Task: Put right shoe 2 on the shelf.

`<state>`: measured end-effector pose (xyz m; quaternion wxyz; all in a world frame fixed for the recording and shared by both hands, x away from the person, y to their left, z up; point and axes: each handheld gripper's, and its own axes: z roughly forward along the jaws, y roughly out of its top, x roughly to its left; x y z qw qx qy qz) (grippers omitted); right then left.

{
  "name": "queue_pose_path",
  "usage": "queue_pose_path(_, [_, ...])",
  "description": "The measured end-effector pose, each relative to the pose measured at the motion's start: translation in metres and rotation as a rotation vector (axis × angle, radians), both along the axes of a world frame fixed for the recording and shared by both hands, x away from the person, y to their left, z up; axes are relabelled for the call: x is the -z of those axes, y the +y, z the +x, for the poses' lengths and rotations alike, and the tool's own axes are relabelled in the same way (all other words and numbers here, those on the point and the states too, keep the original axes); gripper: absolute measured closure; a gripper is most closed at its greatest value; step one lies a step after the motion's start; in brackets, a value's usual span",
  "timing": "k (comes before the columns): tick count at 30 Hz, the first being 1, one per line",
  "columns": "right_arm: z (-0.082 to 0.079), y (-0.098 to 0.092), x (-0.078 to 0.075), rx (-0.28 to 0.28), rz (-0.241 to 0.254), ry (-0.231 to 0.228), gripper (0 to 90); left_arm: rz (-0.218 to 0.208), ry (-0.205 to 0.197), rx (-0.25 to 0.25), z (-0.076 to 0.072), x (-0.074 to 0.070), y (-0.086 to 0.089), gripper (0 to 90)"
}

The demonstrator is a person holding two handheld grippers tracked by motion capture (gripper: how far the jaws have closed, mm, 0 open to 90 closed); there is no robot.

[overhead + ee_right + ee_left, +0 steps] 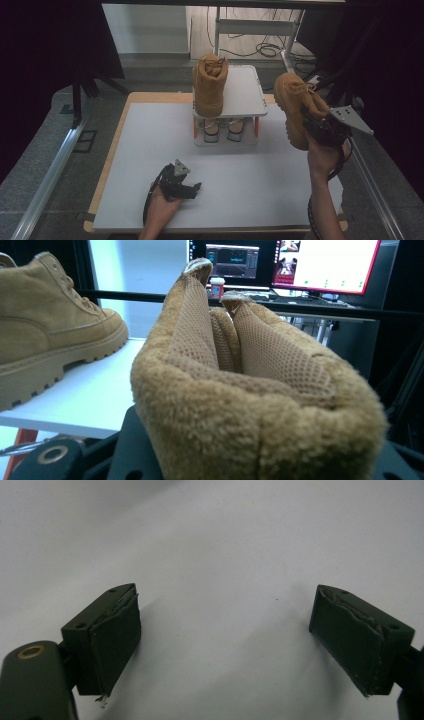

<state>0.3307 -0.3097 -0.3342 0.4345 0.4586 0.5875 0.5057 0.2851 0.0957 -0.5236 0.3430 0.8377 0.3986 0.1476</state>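
A tan suede boot stands on the left half of the white top shelf of a small rack. Its mate, a second tan boot, hangs in the air to the right of the rack, sole turned left, with my right gripper shut on its padded collar. The right gripper view also has the shelved boot at the left. My left gripper rests low on the white table near the front edge, open, and its two pads have nothing between them.
The rack's lower tier holds two small dark items between orange legs. The white table board spreads around the rack. A metal rail runs along the left. Monitors glow behind the rack.
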Motion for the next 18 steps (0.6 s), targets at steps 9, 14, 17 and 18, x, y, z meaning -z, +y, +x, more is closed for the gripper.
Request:
queue_pose_path(9, [0.009,0.016,-0.013,-0.032,-0.017,-0.016,55.6,-0.001,0.001,0.001,0.0,0.0,0.0,13.2])
queue_pose_path(14, [0.017,0.027,-0.017,-0.057,-0.021,-0.015,55.6,-0.001,0.0,0.001,0.0,0.0,0.0,13.2])
queue_pose_path(17, [0.022,0.034,-0.018,-0.073,-0.026,-0.011,55.6,-0.002,-0.002,0.0,0.0,0.0,0.0,13.1])
queue_pose_path(18, [0.023,0.036,-0.018,-0.078,-0.027,-0.009,55.6,-0.002,-0.002,0.0,0.0,0.0,0.0,13.2])
